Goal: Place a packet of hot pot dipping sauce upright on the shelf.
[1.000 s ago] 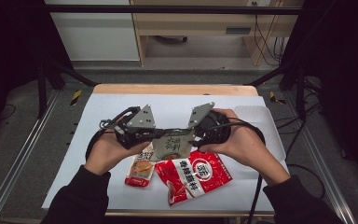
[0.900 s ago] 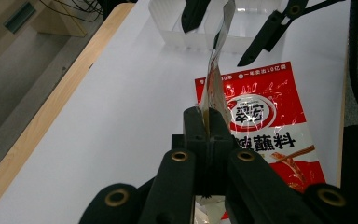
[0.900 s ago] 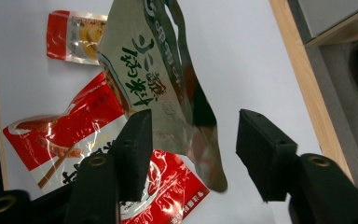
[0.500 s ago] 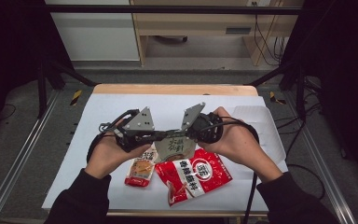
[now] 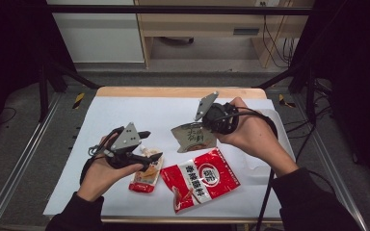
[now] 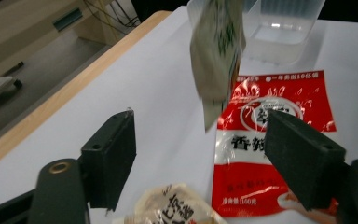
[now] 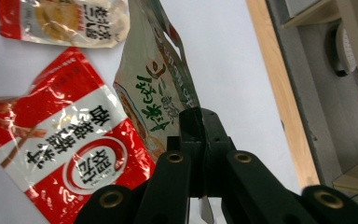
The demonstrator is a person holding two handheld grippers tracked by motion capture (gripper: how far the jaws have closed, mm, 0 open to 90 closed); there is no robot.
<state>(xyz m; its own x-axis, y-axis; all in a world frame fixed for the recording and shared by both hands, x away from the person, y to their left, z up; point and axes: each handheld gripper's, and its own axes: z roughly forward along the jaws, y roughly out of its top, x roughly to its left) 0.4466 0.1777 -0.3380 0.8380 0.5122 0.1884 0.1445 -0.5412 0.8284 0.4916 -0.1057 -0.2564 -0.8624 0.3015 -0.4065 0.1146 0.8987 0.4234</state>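
Right claw (image 7: 200, 123) pinches green pouch (image 7: 156, 93) edge above bare table (image 5: 125, 113).

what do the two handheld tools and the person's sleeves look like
Both are black. The left tool and right tool each carry a grey three-cornered plate on top and trail a black cable. Up close, the jaws are black blocks on arms with brass-coloured rivets. The person's sleeves are dark.

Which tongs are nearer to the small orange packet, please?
Left. The left tongs hover open right over the small orange packet, while the right tongs are off to its upper right, shut on the green pouch.
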